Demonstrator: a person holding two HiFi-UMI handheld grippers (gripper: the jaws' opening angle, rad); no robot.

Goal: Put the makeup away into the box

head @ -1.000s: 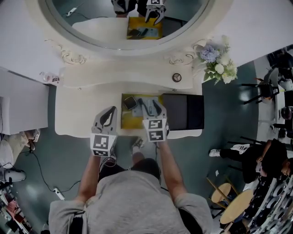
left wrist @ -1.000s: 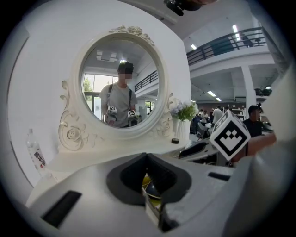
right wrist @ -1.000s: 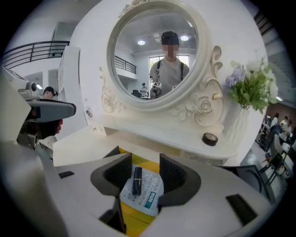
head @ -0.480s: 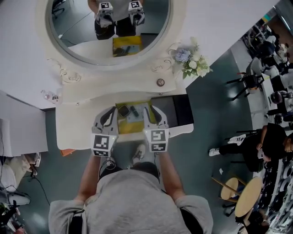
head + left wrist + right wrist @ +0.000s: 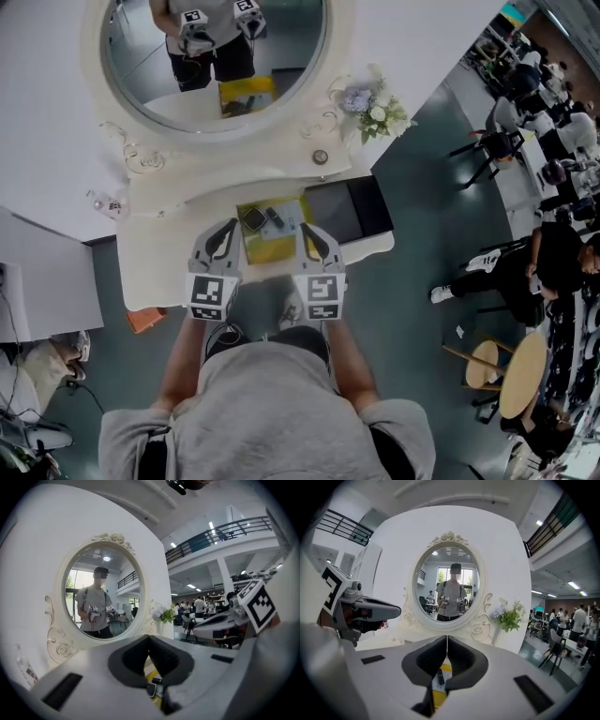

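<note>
Table (image 5: 159,262): cream, smooth, painted look, faint sheen.
Mirror (image 5: 272,47): glossy glass.
Frame (image 5: 141,155): cream, carved relief, matt.
Box (image 5: 272,249): yellow, matt; material unclear.
Tray (image 5: 352,211): black, smooth, dull sheen.
Floor (image 5: 422,187): dark, smooth, slightly glossy.
Shirt (image 5: 272,412): grey cloth, matt.

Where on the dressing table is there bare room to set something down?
The tabletop left of the yellow mat is bare, out to its left edge. Crowded: the mat carries makeup, and the black box fills the right end.
</note>
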